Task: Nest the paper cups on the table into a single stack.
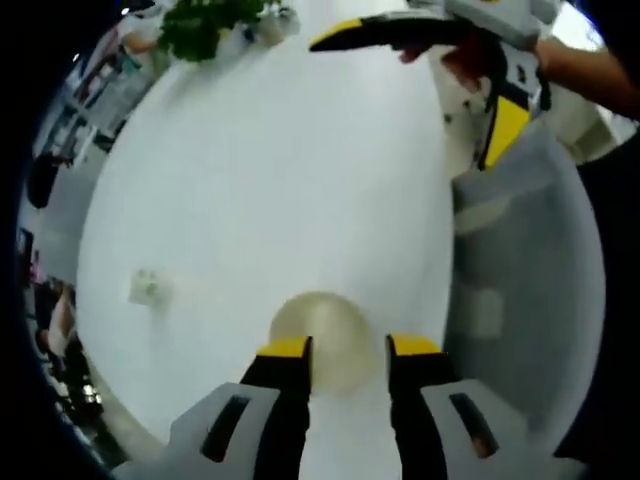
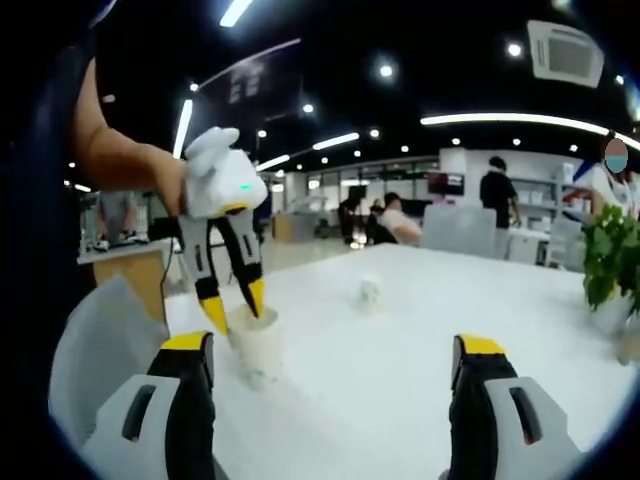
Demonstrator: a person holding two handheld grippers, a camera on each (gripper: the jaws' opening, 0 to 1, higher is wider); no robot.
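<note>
The left gripper is pointed down at a paper cup standing on the white table. Its yellow-tipped jaws are set a moderate way apart at the cup's rim; in the right gripper view the left gripper is seen with one jaw tip inside the cup and the other just outside the wall, though a firm grip cannot be confirmed. The right gripper is held wide open with nothing between its jaws, and in the left gripper view it is seen held by a hand above the far side of the table. A second, smaller cup is seen farther along the table, well apart from the first. A green plant is seen at the table's edge, and a grey chair beside it.
</note>
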